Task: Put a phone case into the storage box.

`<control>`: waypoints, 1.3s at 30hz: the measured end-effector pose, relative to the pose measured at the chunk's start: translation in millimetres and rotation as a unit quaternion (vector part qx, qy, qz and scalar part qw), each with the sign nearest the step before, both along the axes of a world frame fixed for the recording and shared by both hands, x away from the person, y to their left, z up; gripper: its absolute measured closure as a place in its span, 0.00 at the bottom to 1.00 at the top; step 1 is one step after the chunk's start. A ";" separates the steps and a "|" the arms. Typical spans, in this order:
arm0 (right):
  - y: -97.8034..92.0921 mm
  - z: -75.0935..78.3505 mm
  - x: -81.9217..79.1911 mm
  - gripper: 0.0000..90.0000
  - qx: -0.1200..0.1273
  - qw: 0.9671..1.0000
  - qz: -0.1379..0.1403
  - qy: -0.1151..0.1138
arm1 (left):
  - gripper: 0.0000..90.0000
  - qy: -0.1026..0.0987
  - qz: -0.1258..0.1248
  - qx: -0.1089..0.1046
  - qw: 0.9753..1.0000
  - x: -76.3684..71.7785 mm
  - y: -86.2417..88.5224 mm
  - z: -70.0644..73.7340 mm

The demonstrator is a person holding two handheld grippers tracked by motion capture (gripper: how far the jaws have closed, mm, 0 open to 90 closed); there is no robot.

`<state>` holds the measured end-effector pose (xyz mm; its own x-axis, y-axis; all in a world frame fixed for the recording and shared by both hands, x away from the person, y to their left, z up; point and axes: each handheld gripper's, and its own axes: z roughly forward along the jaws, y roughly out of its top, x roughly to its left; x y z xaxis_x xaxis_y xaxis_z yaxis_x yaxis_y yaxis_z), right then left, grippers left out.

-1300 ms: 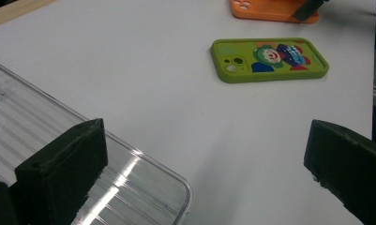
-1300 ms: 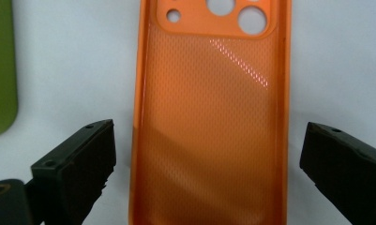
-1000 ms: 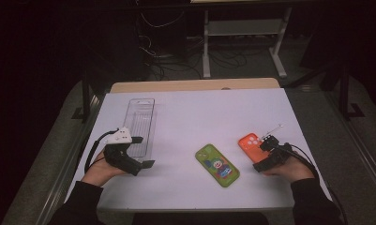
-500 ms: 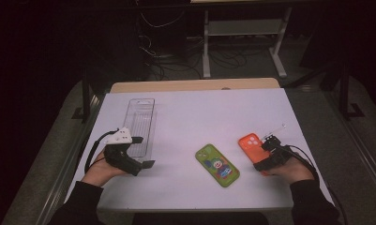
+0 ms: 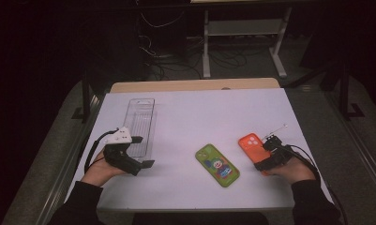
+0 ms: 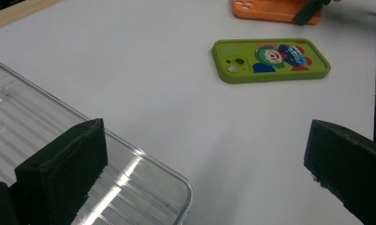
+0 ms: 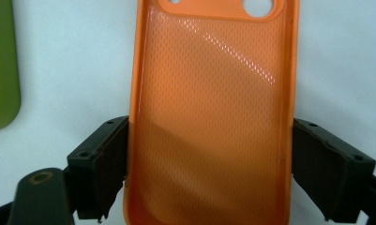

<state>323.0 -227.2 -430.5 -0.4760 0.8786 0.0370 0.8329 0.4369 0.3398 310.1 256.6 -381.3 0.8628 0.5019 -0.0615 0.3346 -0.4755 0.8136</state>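
Note:
An orange phone case (image 5: 249,142) lies inside up at the right of the white table (image 5: 199,112). My right gripper (image 5: 264,153) straddles its near end. In the right gripper view both jaws press the long edges of the orange case (image 7: 214,117), so the right gripper (image 7: 209,164) is shut on it. A green phone case (image 5: 217,164) with a cartoon figure lies flat in the middle. At the left, my left gripper (image 5: 144,151) stands open over the near corner of a clear plastic tray (image 5: 139,119), holding nothing.
In the left gripper view the tray's rim (image 6: 143,154) sits under the left jaw of my left gripper (image 6: 204,159), with the green case (image 6: 270,58) farther off. A wooden strip (image 5: 195,85) edges the table's far side. Cables and a metal stand lie on the dark floor behind.
My right gripper has shifted slightly toward the person along the orange case. The left gripper, tray and green case have not moved.

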 end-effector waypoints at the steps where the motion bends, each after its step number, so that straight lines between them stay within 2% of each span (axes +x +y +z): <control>1: -0.2 0.3 0.2 0.17 0.000 1.000 0.001 0.001 | 0.00 0.001 0.001 -0.002 1.000 -0.3 -0.1 0.0; 7: -2.4 7.4 2.0 0.17 0.004 1.000 0.003 -0.010 | 0.00 -0.002 0.002 -0.002 1.000 -0.3 0.4 2.0; 16: -6.2 20.2 9.1 0.17 0.004 0.999 0.035 -0.025 | 0.00 -0.006 0.003 -0.004 1.000 1.8 5.9 10.4; 18: -6.3 21.4 11.6 0.17 0.008 0.998 0.054 -0.026 | 0.00 0.001 0.004 -0.016 1.000 3.7 7.5 12.5; 23: -3.0 26.7 18.5 0.17 0.010 0.996 0.086 -0.024 | 0.00 0.011 0.001 -0.012 1.000 10.0 5.7 15.9; 24: -2.5 28.8 20.9 0.17 0.011 0.995 0.090 -0.034 | 0.00 0.012 -0.004 -0.011 1.000 11.5 4.3 16.4; 27: 1.4 37.5 26.1 0.17 0.019 0.995 0.094 -0.039 | 0.00 0.010 -0.012 -0.011 1.000 16.0 -1.6 18.8; 33: 9.6 53.4 36.8 0.17 0.037 0.991 0.122 -0.050 | 0.00 -0.003 -0.023 -0.008 1.000 25.3 -13.0 24.9; 39: 20.2 59.5 43.0 0.17 0.040 0.986 0.151 -0.058 | 0.00 -0.003 -0.028 -0.019 0.999 34.9 -21.6 28.7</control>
